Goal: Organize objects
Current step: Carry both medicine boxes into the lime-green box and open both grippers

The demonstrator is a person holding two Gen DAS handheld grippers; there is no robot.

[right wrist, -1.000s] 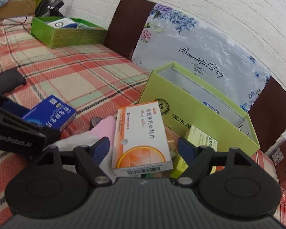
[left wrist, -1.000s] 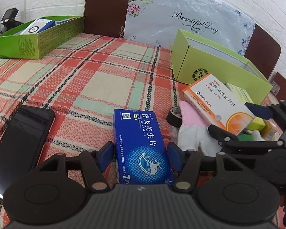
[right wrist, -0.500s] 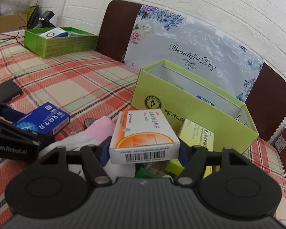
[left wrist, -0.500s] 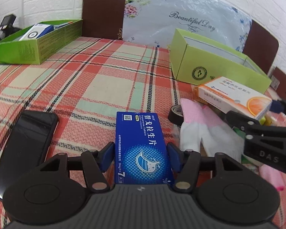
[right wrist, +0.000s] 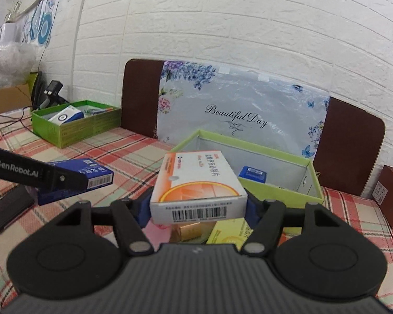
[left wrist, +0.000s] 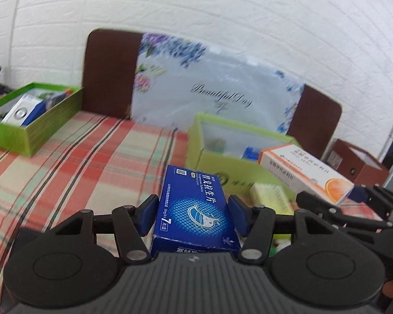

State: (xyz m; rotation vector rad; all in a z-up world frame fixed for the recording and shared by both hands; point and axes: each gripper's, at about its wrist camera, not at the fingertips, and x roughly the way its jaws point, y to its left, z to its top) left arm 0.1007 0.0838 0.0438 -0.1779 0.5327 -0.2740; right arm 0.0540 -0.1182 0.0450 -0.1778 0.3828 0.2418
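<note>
The left gripper (left wrist: 193, 216) is closed on a blue medicine box (left wrist: 196, 206). The box sits flat between the two blue pads, which press on its long sides, and its far end sticks out past the fingertips toward the light green box (left wrist: 222, 175). The right gripper (right wrist: 198, 209) is closed on a white and orange medicine box (right wrist: 196, 185); its pads are mostly hidden behind the box, at its left and right sides, and the barcode end faces the camera.

One second ago both boxes were lying low, the blue one on the checked tablecloth (left wrist: 73, 167) and the orange one on the pile of small things near the light green box. Now both are lifted in the air and the cloth is seen well below them. In the left view the black phone that lay at the near left is no longer in the picture, and the wall fills the upper part.

The blue box has white Chinese letters, a round dotted picture in lighter blue and a small code square at its far end. The orange box is white on top with an orange stripe along one edge and an orange round shape at the near end. In the right view, a small blue item (right wrist: 252, 174) lies inside the light green box.
</note>
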